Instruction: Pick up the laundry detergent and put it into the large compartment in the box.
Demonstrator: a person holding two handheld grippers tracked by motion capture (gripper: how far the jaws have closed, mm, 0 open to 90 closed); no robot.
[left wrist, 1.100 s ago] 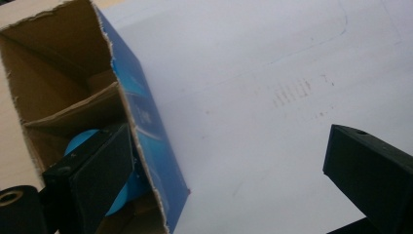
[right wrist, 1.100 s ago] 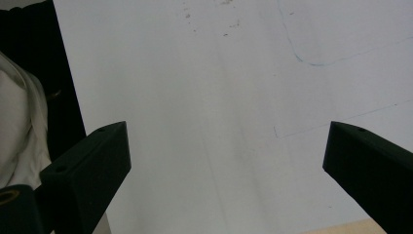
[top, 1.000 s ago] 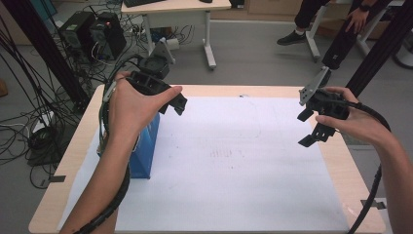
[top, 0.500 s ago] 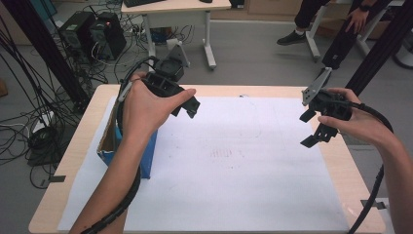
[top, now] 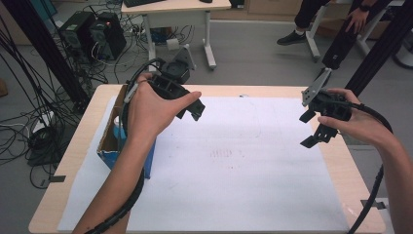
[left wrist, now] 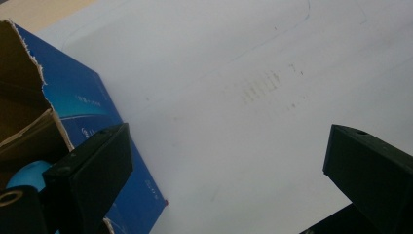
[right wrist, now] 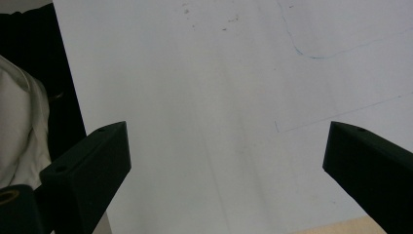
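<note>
We hold the left gripper (top: 192,108) above the paper (top: 234,165), just right of the box (top: 108,146). Its jaws stand wide apart and grip nothing. The right gripper (top: 314,129) hangs over the right side of the paper, well apart from the box, jaws likewise spread and empty.

The box sits at the left edge of the table (top: 73,161), top torn open, blue side facing the paper. A blue rounded object (left wrist: 27,175) lies inside it.

Progress, as we judge it: nothing has been taken out of the box, and the paper carries no objects. The work appears to be at its start; reaching into the box, gripping the object and setting it down all remain.

Limits of view: our left hand (top: 151,109) and forearm cover much of the box from above. In the left gripper view, a jaw blocks part of the blue object, so its shape and any further contents cannot be made out. The faint marks on the paper are unreadable.
</note>
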